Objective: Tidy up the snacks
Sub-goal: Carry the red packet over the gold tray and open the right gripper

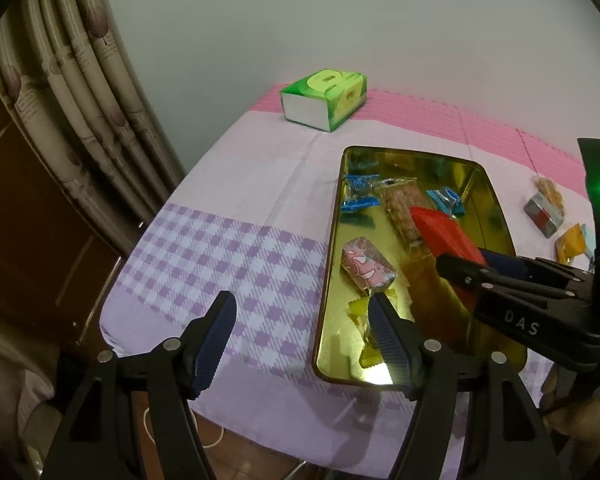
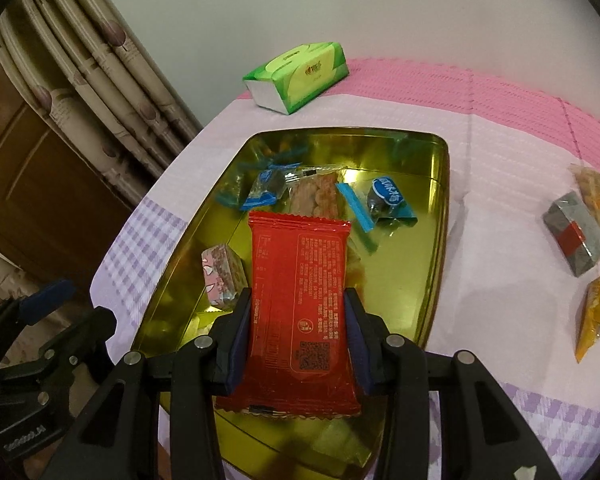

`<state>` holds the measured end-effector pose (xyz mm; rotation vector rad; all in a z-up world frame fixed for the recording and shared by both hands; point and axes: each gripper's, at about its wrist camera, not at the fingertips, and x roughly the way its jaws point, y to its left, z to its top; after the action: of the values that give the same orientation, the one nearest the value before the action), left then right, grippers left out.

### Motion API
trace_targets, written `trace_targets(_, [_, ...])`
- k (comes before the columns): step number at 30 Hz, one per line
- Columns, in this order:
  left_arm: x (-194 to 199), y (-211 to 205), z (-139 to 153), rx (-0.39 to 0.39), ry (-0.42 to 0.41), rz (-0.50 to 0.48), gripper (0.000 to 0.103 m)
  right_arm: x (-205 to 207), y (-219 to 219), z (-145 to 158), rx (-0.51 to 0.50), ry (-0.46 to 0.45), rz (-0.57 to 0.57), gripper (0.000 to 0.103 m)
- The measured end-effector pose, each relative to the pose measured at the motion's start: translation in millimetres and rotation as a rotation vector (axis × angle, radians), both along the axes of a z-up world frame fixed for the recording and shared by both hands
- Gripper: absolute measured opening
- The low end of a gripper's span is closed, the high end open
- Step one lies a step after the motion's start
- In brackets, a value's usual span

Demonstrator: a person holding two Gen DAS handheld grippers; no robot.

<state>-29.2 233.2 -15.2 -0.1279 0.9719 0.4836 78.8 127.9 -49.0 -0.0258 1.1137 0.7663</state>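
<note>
Right gripper (image 2: 298, 320) clamps the red packet (image 2: 300, 300) between its jaws, above the tray (image 2: 440, 240) (apparently not touching it). Left gripper (image 1: 302, 320) gapes, empty.

snacks (image 2: 384, 196) in tray (image 2: 440, 216), tissue box (image 2: 296, 76) behind it, more snacks (image 2: 576, 232) right of tray

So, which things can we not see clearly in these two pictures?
- Yellow snack, left wrist view: partly hidden behind the left claw.
- Orange packet, right wrist view: cut off by the image edge.
- Red packet text, right wrist view: too small to read.
- Tray floor under the red packet: hidden by the right claw.
</note>
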Motion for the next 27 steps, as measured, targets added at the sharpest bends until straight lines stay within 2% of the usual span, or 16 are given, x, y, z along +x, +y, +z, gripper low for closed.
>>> trace_targets(16, [0.8, -1.4, -3.5, -0.006, 0.016, -0.003, 0.07, 0.3, 9.4, -4.0, -0.003, 0.012, 0.006, 0.042])
trace_targets(27, [1.2, -1.3, -3.8, -0.004, 0.018, -0.002, 0.07, -1.2, 8.2, -1.8, 0.034, 0.014, -0.004, 0.046])
